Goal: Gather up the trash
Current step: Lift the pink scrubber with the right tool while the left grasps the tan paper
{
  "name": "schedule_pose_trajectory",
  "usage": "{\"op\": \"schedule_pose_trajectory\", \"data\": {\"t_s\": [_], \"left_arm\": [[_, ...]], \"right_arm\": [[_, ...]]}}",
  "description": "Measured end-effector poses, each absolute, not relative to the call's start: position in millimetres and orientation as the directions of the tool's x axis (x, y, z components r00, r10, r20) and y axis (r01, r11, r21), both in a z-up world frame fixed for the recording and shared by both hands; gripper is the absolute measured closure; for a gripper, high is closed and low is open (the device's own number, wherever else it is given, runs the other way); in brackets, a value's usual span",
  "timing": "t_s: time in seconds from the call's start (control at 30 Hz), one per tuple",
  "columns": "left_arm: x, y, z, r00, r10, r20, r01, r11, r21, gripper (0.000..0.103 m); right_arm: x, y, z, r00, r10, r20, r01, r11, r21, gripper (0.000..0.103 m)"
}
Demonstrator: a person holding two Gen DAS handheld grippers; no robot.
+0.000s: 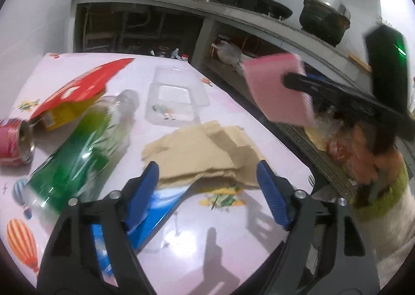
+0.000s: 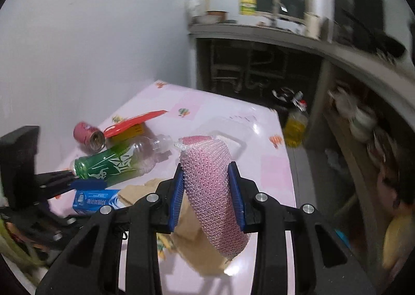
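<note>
My left gripper (image 1: 207, 173) stands open low over the pink table (image 1: 207, 243), its blue pads on either side of a crumpled brown paper (image 1: 199, 154) without pressing it. A blue box (image 1: 145, 212) lies under the left finger. Left of them lie a green plastic bottle (image 1: 77, 149), a red can (image 1: 13, 141), a red and yellow box (image 1: 77, 95) and a clear plastic tray (image 1: 173, 97). My right gripper (image 2: 206, 167) is shut on a pink mesh sponge (image 2: 210, 186), held in the air above the table's right edge. The sponge (image 1: 277, 89) also shows at the upper right in the left wrist view.
A dark bin (image 1: 334, 165) holding wrappers stands just past the table's right edge. A grey counter (image 1: 259, 22) with pots runs behind. A yellow oil bottle (image 2: 295, 126) stands on the floor beyond the table. A person's green-cuffed sleeve (image 1: 384, 191) is at right.
</note>
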State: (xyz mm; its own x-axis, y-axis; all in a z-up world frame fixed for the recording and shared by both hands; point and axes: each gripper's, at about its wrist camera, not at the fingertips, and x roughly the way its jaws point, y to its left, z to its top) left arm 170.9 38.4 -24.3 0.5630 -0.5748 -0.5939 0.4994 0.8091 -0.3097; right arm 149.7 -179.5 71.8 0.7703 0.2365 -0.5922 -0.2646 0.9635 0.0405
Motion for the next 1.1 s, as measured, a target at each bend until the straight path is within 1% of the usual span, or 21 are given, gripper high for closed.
{"op": "schedule_pose_trajectory", "data": {"t_s": [0.13,0.17,0.3,0.33,0.4,0.43,0.5,0.53,0.6,0.63,0.67,0.7,0.73,0.77,0.97,1.03,1.1], "left_arm": [[194,5,-29,0.551,-0.509,-0.661,0.49,0.839,-0.238,0.027],[201,-8,-32,0.553,-0.468,-0.69,0.485,0.853,-0.19,0.027],[215,-41,-41,0.565,-0.352,-0.746,0.486,0.873,-0.044,0.028],[217,-47,-43,0.566,-0.328,-0.756,0.487,0.873,-0.014,0.029],[220,-60,-47,0.573,-0.274,-0.772,0.493,0.868,0.058,0.042],[220,-67,-50,0.578,-0.246,-0.778,0.498,0.861,0.098,0.045],[218,-73,-52,0.59,-0.216,-0.778,0.502,0.853,0.144,0.059],[217,-74,-51,0.596,-0.207,-0.776,0.502,0.85,0.158,0.062],[216,-77,-53,0.618,-0.183,-0.765,0.502,0.841,0.203,0.074],[215,-78,-53,0.627,-0.174,-0.76,0.502,0.835,0.223,0.076],[215,-78,-52,0.628,-0.178,-0.757,0.507,0.832,0.226,0.082],[213,-79,-51,0.632,-0.185,-0.753,0.511,0.829,0.225,0.092],[212,-78,-48,0.643,-0.182,-0.744,0.506,0.83,0.234,0.098],[212,-78,-46,0.653,-0.18,-0.736,0.501,0.831,0.241,0.1],[188,-76,-13,0.738,-0.236,-0.632,0.504,0.815,0.285,0.102],[172,-79,0,0.746,-0.28,-0.605,0.532,0.796,0.289,0.102],[152,-86,9,0.726,-0.333,-0.602,0.588,0.755,0.291,0.102]], "right_arm": [[125,-205,52,0.766,0.223,-0.603,-0.182,0.975,0.129,0.07],[121,-209,47,0.764,0.222,-0.606,-0.168,0.975,0.145,0.07],[104,-230,29,0.758,0.229,-0.611,-0.109,0.968,0.226,0.07],[100,-235,25,0.758,0.23,-0.61,-0.097,0.965,0.242,0.07],[96,-242,22,0.762,0.223,-0.608,-0.083,0.965,0.25,0.07],[94,-246,21,0.764,0.22,-0.606,-0.076,0.964,0.253,0.07],[91,-253,19,0.771,0.223,-0.596,-0.069,0.96,0.27,0.07],[90,-256,18,0.773,0.224,-0.593,-0.067,0.959,0.275,0.07],[87,-262,16,0.779,0.227,-0.584,-0.061,0.955,0.29,0.07],[87,-266,15,0.782,0.23,-0.579,-0.059,0.953,0.298,0.07],[86,-266,15,0.784,0.231,-0.576,-0.059,0.952,0.302,0.07],[85,-268,14,0.786,0.231,-0.573,-0.058,0.951,0.305,0.07],[85,-269,13,0.789,0.232,-0.57,-0.057,0.95,0.307,0.07],[83,-271,13,0.791,0.232,-0.567,-0.057,0.949,0.309,0.07],[76,-281,8,0.804,0.234,-0.547,-0.043,0.94,0.34,0.07],[74,-285,7,0.808,0.237,-0.54,-0.039,0.935,0.352,0.07],[72,-288,6,0.811,0.238,-0.535,-0.035,0.932,0.361,0.07]]}}
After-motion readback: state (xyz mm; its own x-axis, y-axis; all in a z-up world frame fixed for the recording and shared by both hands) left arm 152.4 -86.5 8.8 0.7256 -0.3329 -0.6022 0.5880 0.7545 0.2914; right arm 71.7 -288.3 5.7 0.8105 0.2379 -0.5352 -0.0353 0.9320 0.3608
